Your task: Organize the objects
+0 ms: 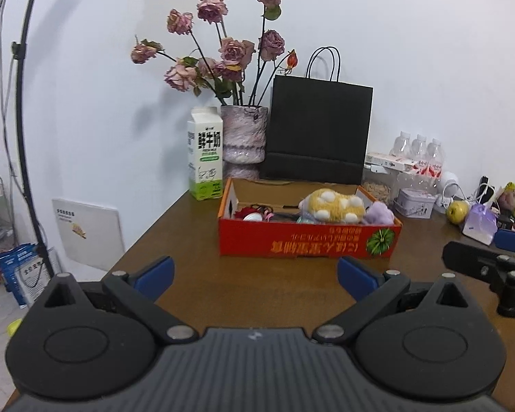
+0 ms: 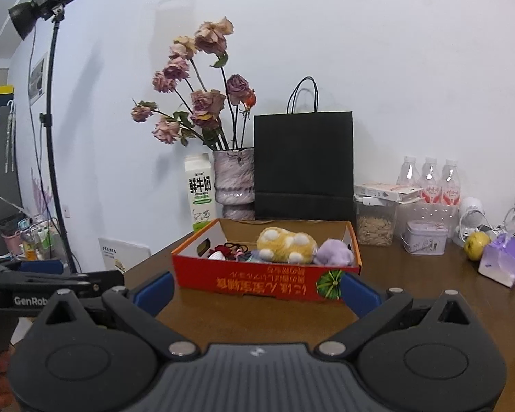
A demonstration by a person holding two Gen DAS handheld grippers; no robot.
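- Left claw (image 1: 255, 276): jaws spread wide, nothing between them, held above the brown desk (image 1: 189, 288) just short of the red box (image 1: 309, 240).
- Right claw (image 2: 257, 292): jaws wide, empty, flanking the box's near wall.
- Red box: open-topped, mid-desk; holds a yellow plush toy (image 1: 333, 206), a purple plush (image 1: 379, 213) and small tangled items.
- Behind it: milk carton (image 1: 205, 154), vase of dried roses (image 1: 244, 134), black paper bag (image 1: 317, 130).

Red box (image 1: 309, 242) beyond gaping left tongs (image 1: 255, 276)
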